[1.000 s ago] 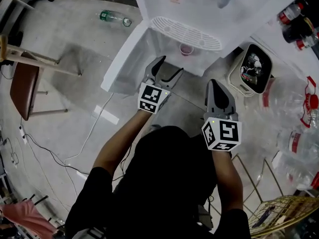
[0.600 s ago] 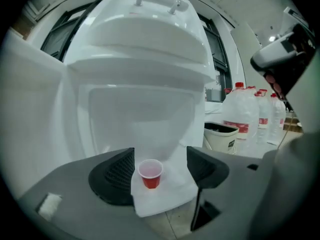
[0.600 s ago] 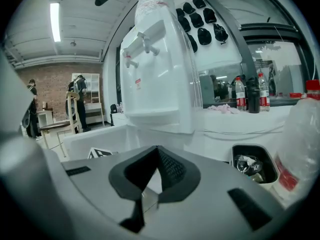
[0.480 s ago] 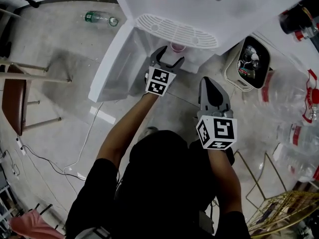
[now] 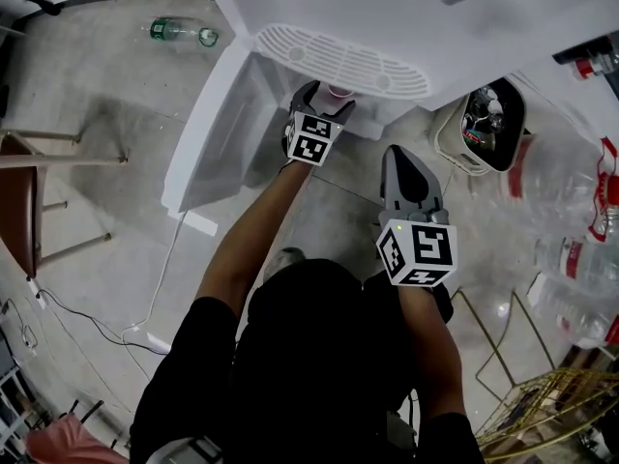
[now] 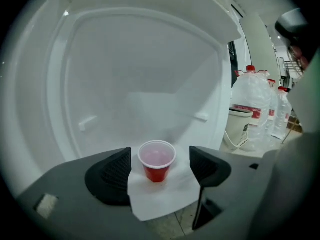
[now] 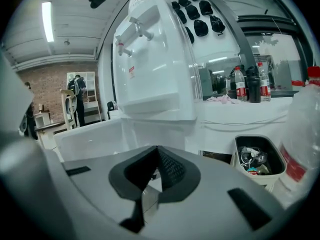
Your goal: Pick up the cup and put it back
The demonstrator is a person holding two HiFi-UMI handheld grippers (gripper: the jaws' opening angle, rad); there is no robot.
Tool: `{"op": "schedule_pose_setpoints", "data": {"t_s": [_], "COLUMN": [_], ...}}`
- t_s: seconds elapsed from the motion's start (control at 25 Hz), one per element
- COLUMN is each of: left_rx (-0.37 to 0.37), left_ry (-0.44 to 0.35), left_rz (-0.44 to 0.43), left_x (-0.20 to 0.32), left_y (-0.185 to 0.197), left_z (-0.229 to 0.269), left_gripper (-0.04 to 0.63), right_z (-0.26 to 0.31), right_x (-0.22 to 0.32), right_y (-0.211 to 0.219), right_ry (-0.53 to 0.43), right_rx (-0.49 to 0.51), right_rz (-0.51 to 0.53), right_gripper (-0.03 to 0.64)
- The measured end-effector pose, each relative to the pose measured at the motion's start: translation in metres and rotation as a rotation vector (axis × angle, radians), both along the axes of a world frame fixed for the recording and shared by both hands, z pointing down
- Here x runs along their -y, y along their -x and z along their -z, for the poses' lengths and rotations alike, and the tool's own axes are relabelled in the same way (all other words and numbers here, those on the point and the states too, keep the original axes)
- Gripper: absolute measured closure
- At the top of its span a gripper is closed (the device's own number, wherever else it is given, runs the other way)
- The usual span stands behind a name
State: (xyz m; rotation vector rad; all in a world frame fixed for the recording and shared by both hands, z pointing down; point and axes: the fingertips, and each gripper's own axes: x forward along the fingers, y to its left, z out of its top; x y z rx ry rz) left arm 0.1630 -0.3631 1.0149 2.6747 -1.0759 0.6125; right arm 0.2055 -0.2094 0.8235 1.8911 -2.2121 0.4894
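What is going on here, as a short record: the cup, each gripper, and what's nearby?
Cup: red, upright on the white ledge, untouched
Left gripper: jaws opening, cup between them, pads clear of it
Right gripper: shut, empty, held back
Nearby: rubbish bin, large water bottles

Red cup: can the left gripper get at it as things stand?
Likely yes: the left gripper has its jaws opening on either side of the red cup, pads off it, nothing else between them.
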Motion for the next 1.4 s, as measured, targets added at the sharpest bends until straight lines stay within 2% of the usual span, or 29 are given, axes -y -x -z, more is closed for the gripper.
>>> {"op": "schedule_pose_setpoints", "data": {"t_s": [0.24, 0.6, 0.72, 1.0, 1.2, 1.4], "left_rx": [0.018, 0.047, 0.055, 0.052, 0.057, 0.031], "left_ry": [0.021, 0.075, 0.092, 0.085, 0.079, 0.064], "left_rz": [-0.013, -0.041, -0.032, -0.043, -0.039, -0.017], "left_x": [0.022, 0.028, 0.029, 0.023, 0.010, -0.010], "left_y": [-0.009, -0.022, -0.023, -0.022, -0.012, 0.006], "left_z": [-0.015, -0.034, -0.037, -0.033, -0.025, -0.004], "left_gripper": [0.238, 0.238, 0.259, 0.265, 0.265, 0.265], "right_z": [-0.008, -0.010, -0.010, -0.011, -0.007, -0.004], "right_x": [0.003, 0.004, 0.004, 0.002, 0.003, 0.002], "right_y": [-0.002, -0.005, -0.008, -0.007, 0.004, 0.011], "right_ry": [0.029, 0.032, 0.032, 0.035, 0.027, 0.015], "right_rx": [0.004, 0.007, 0.004, -0.005, -0.012, -0.025], "right_rz": [-0.005, -0.016, -0.023, -0.021, 0.008, 0.031], "right_gripper": [0.623, 0.623, 0.623, 0.623, 0.623, 0.623]}}
